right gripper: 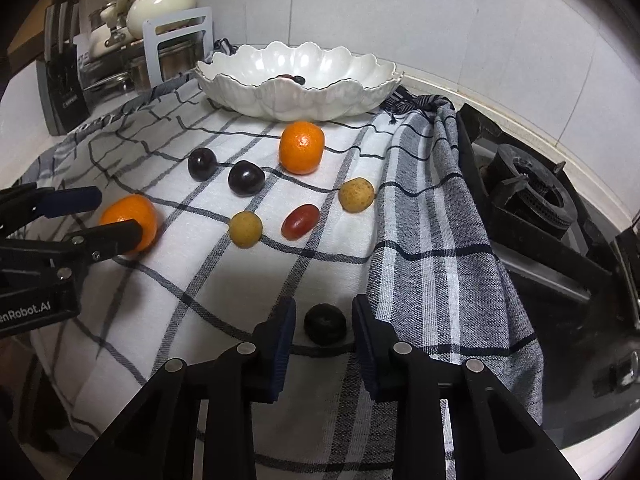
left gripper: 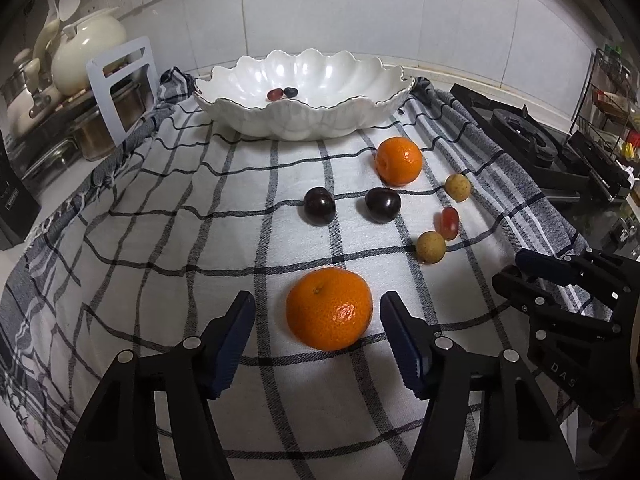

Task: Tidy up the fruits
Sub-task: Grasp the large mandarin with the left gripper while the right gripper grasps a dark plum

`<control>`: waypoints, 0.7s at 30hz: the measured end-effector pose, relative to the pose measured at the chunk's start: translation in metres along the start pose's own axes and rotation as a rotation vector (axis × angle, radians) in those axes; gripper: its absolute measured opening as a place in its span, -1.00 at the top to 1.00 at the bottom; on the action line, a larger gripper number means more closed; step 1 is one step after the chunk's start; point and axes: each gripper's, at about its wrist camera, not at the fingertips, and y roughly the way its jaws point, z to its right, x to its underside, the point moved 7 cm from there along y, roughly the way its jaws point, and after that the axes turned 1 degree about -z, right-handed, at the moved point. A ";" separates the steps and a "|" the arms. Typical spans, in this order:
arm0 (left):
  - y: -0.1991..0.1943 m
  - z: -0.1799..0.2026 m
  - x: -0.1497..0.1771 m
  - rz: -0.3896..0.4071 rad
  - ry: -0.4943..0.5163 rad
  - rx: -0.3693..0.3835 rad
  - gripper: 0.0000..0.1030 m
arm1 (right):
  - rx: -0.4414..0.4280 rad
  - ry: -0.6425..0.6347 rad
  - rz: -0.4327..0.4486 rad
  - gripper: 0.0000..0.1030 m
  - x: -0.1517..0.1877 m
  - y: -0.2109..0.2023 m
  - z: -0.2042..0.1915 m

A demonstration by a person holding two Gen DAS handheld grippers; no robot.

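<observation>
Between my left jaws (left gripper: 318, 334), seen from the left wrist, sits the nearer orange (left gripper: 329, 309) on the checked cloth (left gripper: 160, 240) that covers the surface. They stand half wide with a clear gap on either side of the fruit, so nothing is gripped yet; I judge they straddle it ready to close. Beyond lie two dark plums (left gripper: 319, 206), a second orange (left gripper: 399, 161), two small tan fruits (left gripper: 431, 247), and a red grape (left gripper: 449, 223), all loose and apart on the cloth. At the far edge stands the white scalloped bowl (left gripper: 240, 92), holding only two grapes (left gripper: 283, 93); that looks like where everything is meant to end up. My right jaws (left gripper: 510, 266) show at the right edge.

From the right wrist, my right jaws (right gripper: 324, 334) are set narrow around a small dark fruit (right gripper: 325, 324) near the cloth's front fold. Slim gaps remain on both sides, so the pads are not pressing. The left jaws (right gripper: 116, 212) flank the nearer orange at the left. A stove burner (right gripper: 532, 196) sits beyond the cloth's right hem.
</observation>
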 end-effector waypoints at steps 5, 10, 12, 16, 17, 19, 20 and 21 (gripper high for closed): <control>0.008 0.002 0.002 -0.024 -0.013 0.019 -0.18 | 0.015 -0.023 0.005 0.45 0.001 0.000 -0.002; 0.012 0.004 0.004 -0.038 -0.015 0.026 -0.15 | 0.022 -0.065 0.004 0.53 0.002 0.001 -0.005; 0.015 0.004 0.005 -0.049 -0.021 0.034 -0.12 | 0.021 -0.070 0.002 0.53 0.001 0.002 -0.005; 0.018 0.003 0.007 -0.062 -0.033 0.041 0.09 | 0.016 -0.069 -0.003 0.58 0.002 0.004 -0.007; 0.018 0.003 0.007 -0.061 -0.033 0.041 0.09 | 0.013 -0.065 -0.003 0.58 0.002 0.004 -0.006; 0.017 0.003 0.007 -0.058 -0.035 0.041 0.10 | 0.008 -0.054 -0.002 0.59 0.002 0.004 -0.005; 0.016 0.003 0.008 -0.057 -0.034 0.040 0.11 | 0.005 -0.049 -0.001 0.59 0.002 0.003 -0.005; 0.015 0.003 0.008 -0.056 -0.035 0.040 0.11 | 0.001 -0.041 0.001 0.59 0.002 0.003 -0.004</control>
